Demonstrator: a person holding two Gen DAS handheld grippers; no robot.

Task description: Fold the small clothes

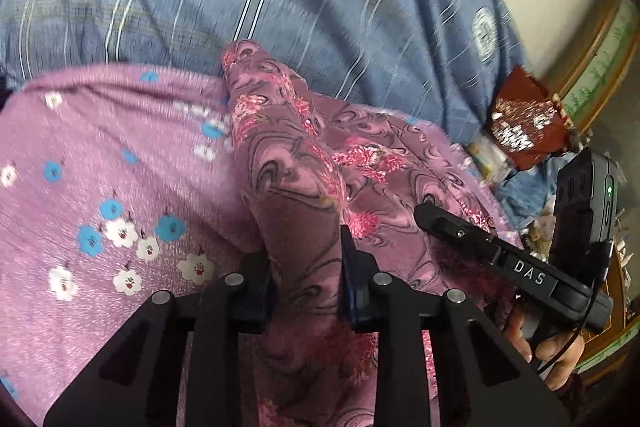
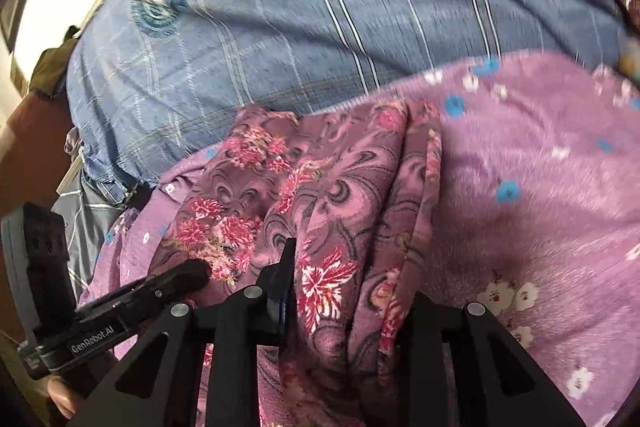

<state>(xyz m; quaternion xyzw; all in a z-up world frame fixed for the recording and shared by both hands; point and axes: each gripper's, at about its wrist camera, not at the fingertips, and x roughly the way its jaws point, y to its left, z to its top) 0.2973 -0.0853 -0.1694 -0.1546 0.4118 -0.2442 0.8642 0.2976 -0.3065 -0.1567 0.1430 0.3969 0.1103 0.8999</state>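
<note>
- Right between the left hand-held gripper's point(image 1: 306, 291) jaws sits the flowery cloth point(image 1: 296, 187), pinched tight.
- Just beside it, the right hand-held gripper point(image 2: 348, 303) pinches it too, so both can lift an edge off the purple blanket point(image 2: 540, 187) to fold.

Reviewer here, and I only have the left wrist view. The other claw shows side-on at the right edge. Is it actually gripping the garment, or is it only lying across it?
Observer: It is gripping. In the right wrist view the right claw is shut on the floral garment, with a thick bunch of cloth between its fingers. The cloth hides the far finger.
Reviewer: Is the cloth beyond that claw a single layer?
Observer: No. Along its right side the garment shows stacked lengthwise folds, which lie on the purple flower-print sheet.
</note>
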